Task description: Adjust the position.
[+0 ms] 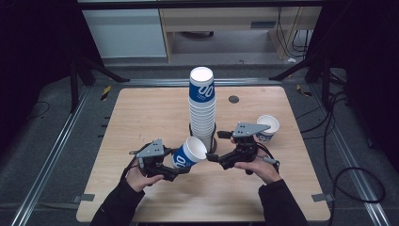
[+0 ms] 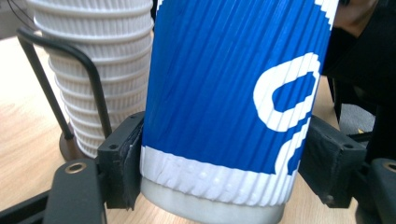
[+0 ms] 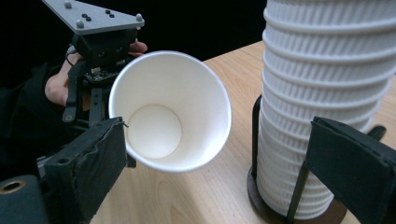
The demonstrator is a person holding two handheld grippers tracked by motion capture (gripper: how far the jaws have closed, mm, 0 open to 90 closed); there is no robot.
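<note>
My left gripper (image 1: 178, 163) is shut on a blue and white ribbed paper cup (image 1: 188, 153), held tilted with its mouth toward the right. In the left gripper view both pads (image 2: 123, 158) press the cup (image 2: 224, 93) near its base. My right gripper (image 1: 212, 157) stands open just right of the cup's mouth. In the right gripper view its jaws stand wide apart, with the cup's white inside (image 3: 159, 121) beside the left jaw and the tall cup stack (image 3: 322, 93) beside the right one. The stack (image 1: 203, 110) rises at the table's middle.
The stack stands in a black wire holder (image 2: 95, 88) on a round base. A single cup (image 1: 268, 127) stands upright on the wooden table (image 1: 141, 113), right of my right hand. Cables and metal rails lie on the floor around the table.
</note>
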